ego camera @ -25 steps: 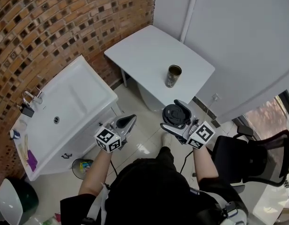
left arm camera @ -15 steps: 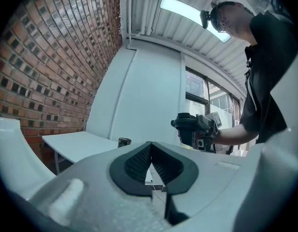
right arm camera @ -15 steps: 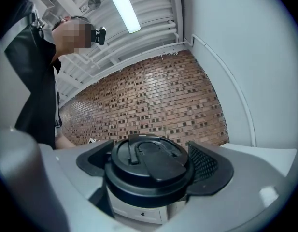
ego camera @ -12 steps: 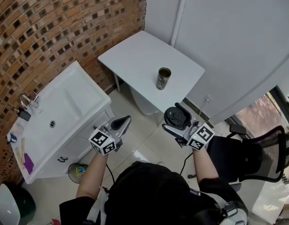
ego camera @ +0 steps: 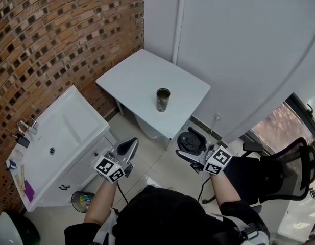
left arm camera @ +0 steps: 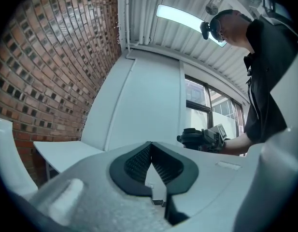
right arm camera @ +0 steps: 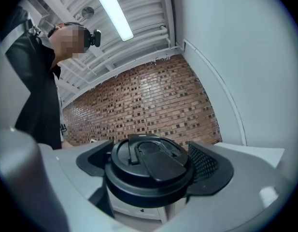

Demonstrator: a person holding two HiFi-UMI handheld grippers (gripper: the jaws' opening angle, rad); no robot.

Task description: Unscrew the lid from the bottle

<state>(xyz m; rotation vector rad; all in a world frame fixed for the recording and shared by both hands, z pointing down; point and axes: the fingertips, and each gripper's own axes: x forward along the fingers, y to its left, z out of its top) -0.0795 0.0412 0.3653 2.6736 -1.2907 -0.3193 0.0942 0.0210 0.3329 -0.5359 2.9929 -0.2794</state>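
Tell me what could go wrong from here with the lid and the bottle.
1. The right gripper clamps the lid by its sides out over the floor, away from the table; a slip would likely drop it there.
2. The bottle stands open and unheld on the table, with the left gripper shut, empty and well clear of it; a knock on the way back could tip it.

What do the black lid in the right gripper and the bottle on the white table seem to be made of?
The lid: likely moulded plastic, black, matte with a soft sheen; a shaped flip tab sits on top.
The bottle: possibly metal, dark with a dull shine on its side; it is too small here to be sure.
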